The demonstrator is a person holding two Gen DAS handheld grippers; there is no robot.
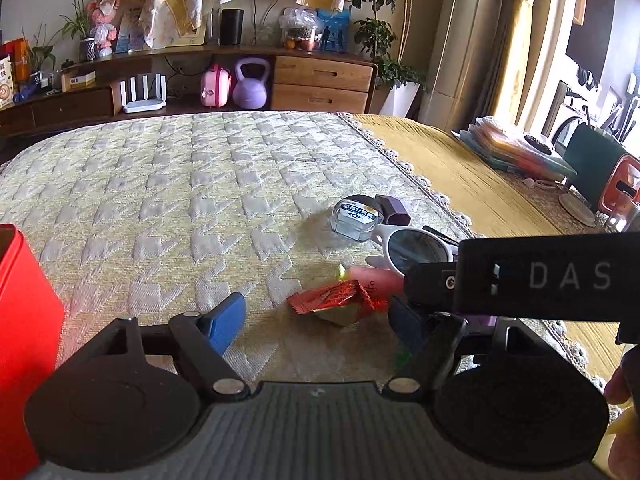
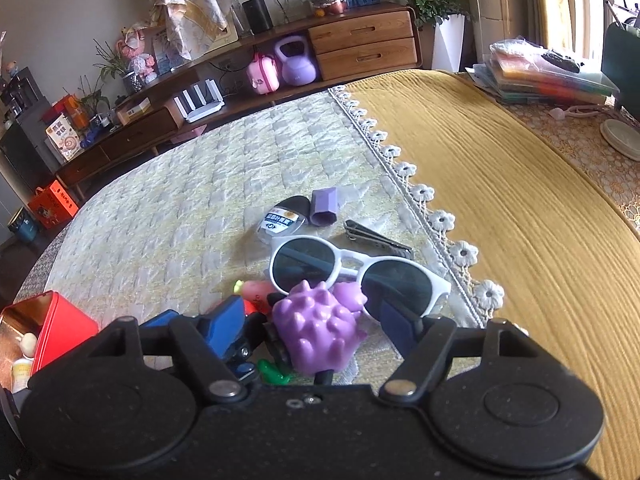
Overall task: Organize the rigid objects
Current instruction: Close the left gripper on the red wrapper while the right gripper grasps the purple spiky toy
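Purple spiked toy (image 2: 316, 336) lies closest to the right wrist camera, between the blue fingers of the right gripper (image 2: 316, 330); the fingers stand apart on either side of it, and no pad is seen pressing on it. Just beyond the toy rest white-framed sunglasses (image 2: 352, 270) with dark lenses, one lens edge touching the toy in this view. Behind the sunglasses lie a metal nail clipper (image 2: 376, 236), a small clear jar (image 2: 282, 222) with a printed label, and a purple hexagonal block (image 2: 325, 206) just beside the jar. A pink tube (image 2: 256, 292) with a green tip lies near the left finger, and a green piece (image 2: 272, 372) shows under the gripper body.

Left gripper (image 1: 320, 316) hangs with its fingers well apart and nothing between them; a red foil packet (image 1: 336, 302) lies on the cloth just ahead of them. The right gripper's black body crosses the right side of the left wrist view, covering part of the sunglasses. An open red tin (image 1: 24, 320) stands at the far left; in the right wrist view small pale items are visible inside it. All objects rest on a quilted cream cloth (image 1: 180, 184) covering the table, its lace edge meeting a mustard cloth (image 2: 520, 220).
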